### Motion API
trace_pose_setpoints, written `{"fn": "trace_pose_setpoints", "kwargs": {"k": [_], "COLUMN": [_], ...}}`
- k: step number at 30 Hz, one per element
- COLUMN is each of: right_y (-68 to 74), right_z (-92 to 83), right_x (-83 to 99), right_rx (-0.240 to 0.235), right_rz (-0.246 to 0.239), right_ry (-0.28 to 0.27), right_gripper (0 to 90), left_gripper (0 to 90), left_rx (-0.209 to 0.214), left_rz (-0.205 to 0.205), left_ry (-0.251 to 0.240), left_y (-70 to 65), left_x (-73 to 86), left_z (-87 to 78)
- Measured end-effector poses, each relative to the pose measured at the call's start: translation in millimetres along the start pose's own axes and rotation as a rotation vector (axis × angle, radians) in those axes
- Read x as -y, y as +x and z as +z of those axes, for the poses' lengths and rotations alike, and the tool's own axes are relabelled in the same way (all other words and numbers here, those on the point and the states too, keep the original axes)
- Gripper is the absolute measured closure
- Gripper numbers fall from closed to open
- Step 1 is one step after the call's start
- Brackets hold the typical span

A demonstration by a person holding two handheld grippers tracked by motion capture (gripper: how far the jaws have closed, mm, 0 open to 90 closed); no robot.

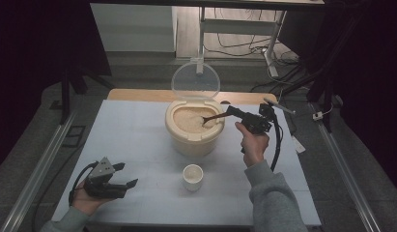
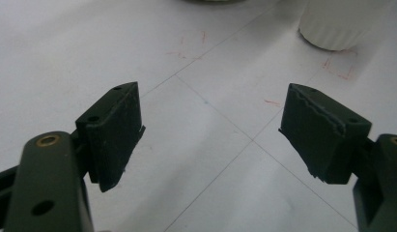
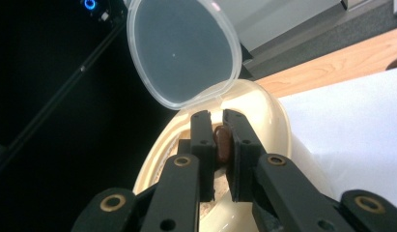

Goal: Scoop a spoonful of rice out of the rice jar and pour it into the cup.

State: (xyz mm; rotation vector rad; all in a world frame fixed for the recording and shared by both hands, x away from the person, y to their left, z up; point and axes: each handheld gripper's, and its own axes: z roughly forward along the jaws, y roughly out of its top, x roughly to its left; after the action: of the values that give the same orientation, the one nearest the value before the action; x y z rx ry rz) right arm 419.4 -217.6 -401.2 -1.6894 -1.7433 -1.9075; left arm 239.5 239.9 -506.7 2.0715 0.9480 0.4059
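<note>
High view puts your right gripper (image 1: 233, 112) over the right rim of the cream rice container (image 1: 194, 126), which sits near the middle of the table (image 1: 133, 140) toward its far edge, its clear hinged lid (image 1: 195, 80) standing open behind it. The jaws are clamped on the brown handle of a spoon (image 1: 211, 117), and the spoon's bowl is down in the grain (image 1: 189, 119). Right gripper view confirms it: both pads press on the brown handle (image 3: 222, 144) with the container's rim just beyond.

So, as I read it, 2 things are done: the lid is up and the spoon is in the rice. What seems left is lifting a scoop and carrying it to the small white cup (image 1: 192, 176), which stands toward the near edge, well apart from the container and in front of it. I cannot tell whether the cup holds anything yet.

Your left gripper (image 1: 124, 175) rests near the near-left corner, jaws apart and holding nothing; left gripper view shows bare table between them and the cup's ribbed base (image 2: 338, 26) farther off.
</note>
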Motion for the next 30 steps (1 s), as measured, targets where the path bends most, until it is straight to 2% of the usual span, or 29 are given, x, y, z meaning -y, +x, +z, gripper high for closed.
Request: {"fn": "trace_pose_setpoints", "kwargs": {"k": [17, 30], "right_y": [-5.5, -7.8], "right_z": [-9.0, -15.0], "right_x": [-2.4, -5.0], "right_rx": [-0.035, -0.057], "right_rz": [0.071, 0.093], "right_ry": [-0.016, -0.032], "right_gripper": [83.1, 83.1], "left_gripper": [22.5, 22.5], "left_rx": [-0.007, -0.01], "left_rz": [0.008, 0.011], "left_ry": [0.003, 0.004], "left_y": [-0.6, -0.8], "left_x": [-0.4, -0.6], "left_z": [0.5, 0.8]}}
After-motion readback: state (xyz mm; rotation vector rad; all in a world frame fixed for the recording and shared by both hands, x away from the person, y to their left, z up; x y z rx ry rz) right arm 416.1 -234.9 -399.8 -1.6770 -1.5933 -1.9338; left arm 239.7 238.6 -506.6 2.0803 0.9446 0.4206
